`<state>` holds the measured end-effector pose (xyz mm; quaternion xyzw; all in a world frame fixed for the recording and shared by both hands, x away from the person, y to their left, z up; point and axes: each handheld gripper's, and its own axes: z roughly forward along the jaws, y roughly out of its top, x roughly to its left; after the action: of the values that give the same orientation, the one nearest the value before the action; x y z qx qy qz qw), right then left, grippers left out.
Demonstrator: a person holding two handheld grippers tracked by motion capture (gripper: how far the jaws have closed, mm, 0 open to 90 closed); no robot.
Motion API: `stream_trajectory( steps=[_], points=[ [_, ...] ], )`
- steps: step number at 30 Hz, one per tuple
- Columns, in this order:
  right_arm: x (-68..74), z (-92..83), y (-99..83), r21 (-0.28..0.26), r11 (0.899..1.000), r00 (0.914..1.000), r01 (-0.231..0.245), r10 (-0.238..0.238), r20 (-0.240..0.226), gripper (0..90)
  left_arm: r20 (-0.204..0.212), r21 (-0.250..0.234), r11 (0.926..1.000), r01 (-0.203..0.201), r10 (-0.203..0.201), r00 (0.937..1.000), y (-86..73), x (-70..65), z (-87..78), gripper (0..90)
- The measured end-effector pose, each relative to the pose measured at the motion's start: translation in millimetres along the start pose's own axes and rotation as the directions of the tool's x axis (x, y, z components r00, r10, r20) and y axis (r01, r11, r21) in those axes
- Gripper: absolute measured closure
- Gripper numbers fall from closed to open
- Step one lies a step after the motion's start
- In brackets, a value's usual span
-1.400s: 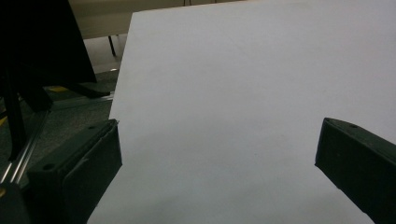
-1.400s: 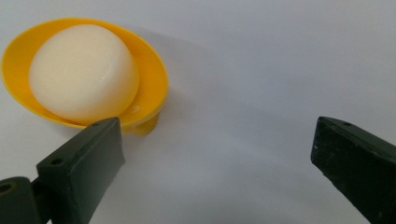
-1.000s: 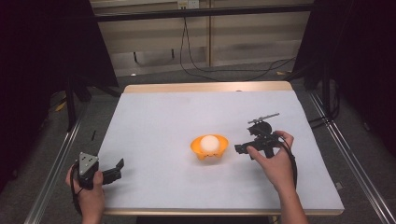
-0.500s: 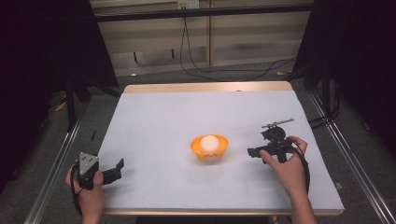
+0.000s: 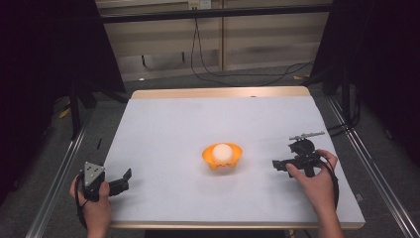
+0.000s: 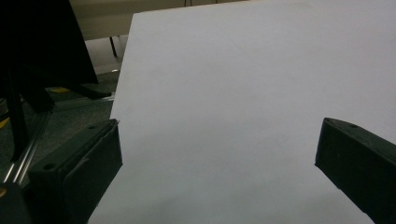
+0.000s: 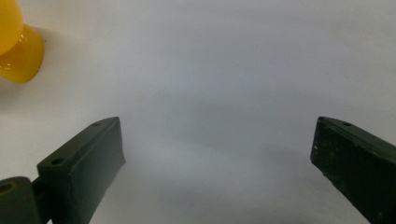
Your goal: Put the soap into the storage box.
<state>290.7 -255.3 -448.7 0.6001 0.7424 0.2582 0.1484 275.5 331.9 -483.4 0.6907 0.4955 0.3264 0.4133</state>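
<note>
Left hand-held gripper point(image 5: 121, 181) sits well left of the bowl point(image 5: 223, 157), jaws spread, nothing between them. The orange bowl rests mid-surface point(image 5: 198, 124) cradling a white ball point(image 5: 222, 151): light, smooth, likely to roll, so take the bowl by its rim. Right hand-held gripper point(image 5: 278, 165), near the bowl's right side, gapes empty too. Its own view catches the bowl's base point(image 7: 21, 58) up close, while the high view reveals the ball.

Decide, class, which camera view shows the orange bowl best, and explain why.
The high view: it shows the whole orange bowl from above at mid-table, with a white ball inside it. The right gripper view catches just part of the bowl's side at its upper left edge. The left gripper view looks across bare table.
</note>
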Motion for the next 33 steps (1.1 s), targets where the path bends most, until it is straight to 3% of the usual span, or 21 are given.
stream_trajectory(
  steps=[11,23,28,30,33],
  points=[
    [-23.1,-4.7,-19.8,-0.033,0.999,0.9994,-0.034,0.034,0.006,1.3,-0.005,0.0,1.0,-0.007,0.007,1.0,0.0,-0.4,-0.2,0.4],
    [-41.0,-10.5,-40.1,-0.092,0.995,0.9995,-0.028,0.029,0.009,0.0,0.0,0.001,1.0,-0.006,0.006,1.0,0.0,0.0,-0.2,0.4],
    [-52.7,-13.2,-52.8,-0.124,0.992,0.9992,-0.031,0.033,0.021,0.0,-0.001,0.0,1.0,-0.007,0.007,1.0,0.0,-0.2,-0.3,0.4],
    [-57.9,-16.0,-57.5,-0.152,0.988,0.9993,-0.009,0.015,0.035,0.0,0.0,0.002,1.0,-0.006,0.006,1.0,0.1,-0.2,-0.2,0.4],
    [-67.0,-22.2,-65.5,-0.193,0.981,0.999,-0.031,0.037,0.026,0.0,-0.003,0.003,1.0,-0.008,0.008,1.0,0.1,-0.6,0.2,0.3]
  ],
)
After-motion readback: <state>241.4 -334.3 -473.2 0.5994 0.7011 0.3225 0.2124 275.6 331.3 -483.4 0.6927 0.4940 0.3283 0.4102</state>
